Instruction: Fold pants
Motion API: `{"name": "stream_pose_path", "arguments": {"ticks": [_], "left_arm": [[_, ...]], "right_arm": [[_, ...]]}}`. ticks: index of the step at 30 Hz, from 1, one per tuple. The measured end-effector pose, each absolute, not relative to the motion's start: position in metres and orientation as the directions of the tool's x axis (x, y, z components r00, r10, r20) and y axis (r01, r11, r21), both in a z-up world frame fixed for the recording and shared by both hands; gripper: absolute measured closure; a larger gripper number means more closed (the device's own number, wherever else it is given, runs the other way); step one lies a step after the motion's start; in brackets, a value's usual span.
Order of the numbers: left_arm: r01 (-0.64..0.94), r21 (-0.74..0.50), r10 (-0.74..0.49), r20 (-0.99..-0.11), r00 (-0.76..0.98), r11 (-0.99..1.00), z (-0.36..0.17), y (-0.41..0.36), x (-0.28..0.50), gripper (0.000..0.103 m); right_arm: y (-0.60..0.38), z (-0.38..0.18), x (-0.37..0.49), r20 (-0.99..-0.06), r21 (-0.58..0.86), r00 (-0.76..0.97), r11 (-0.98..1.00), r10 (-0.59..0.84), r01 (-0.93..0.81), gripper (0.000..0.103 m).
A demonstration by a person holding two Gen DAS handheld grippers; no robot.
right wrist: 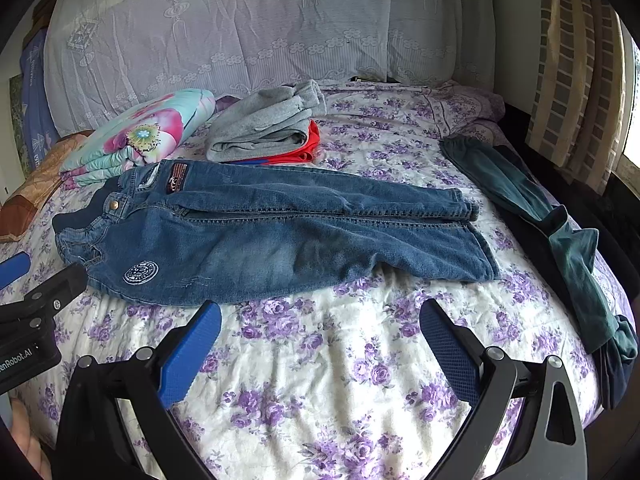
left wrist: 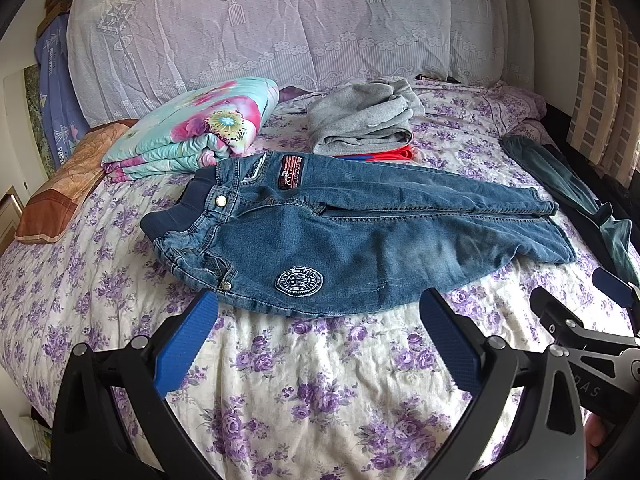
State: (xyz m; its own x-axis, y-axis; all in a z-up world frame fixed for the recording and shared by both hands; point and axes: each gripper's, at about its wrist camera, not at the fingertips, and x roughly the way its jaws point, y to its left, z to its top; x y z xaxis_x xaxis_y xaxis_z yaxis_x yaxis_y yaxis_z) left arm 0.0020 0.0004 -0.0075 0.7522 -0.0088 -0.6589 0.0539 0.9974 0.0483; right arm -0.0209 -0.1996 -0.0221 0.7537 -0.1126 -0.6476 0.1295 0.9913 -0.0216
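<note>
Both grippers, left (left wrist: 318,304) and right (right wrist: 320,314), are being held spread wide, empty, just short of the jeans (left wrist: 340,232) lying flat on the bedspread (left wrist: 320,380).

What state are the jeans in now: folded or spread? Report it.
Spread: the jeans lie flat on the bedsheet, both legs side by side at full length, waistband left.

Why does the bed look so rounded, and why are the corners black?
Left wrist view: the fisheye lens bulges the bed and blacks out the corners; jeans stay sharp in soft daylight. Right wrist view: same curving, with bright glare at the window.
</note>
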Motion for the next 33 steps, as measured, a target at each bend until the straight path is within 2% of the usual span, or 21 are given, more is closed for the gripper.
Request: {"name": "stream_pose_path", "arguments": {"ticks": [29, 33], "left_arm": [[0.056, 0.048, -0.010, -0.663, 0.749, 0.997, -0.009, 0.003, 0.002, 0.005], [0.081, 0.008, -0.051, -0.714, 0.699, 0.997, -0.020, 0.008, 0.011, 0.005]], "right_arm": [[-0.199, -0.024, -0.020, -0.649, -0.023, 0.752, 0.991, -0.113, 0.129, 0.003], [-0.203, -0.027, -0.018, -0.657, -0.017, 0.746, 0.991, -0.111, 0.132, 0.003]]}}
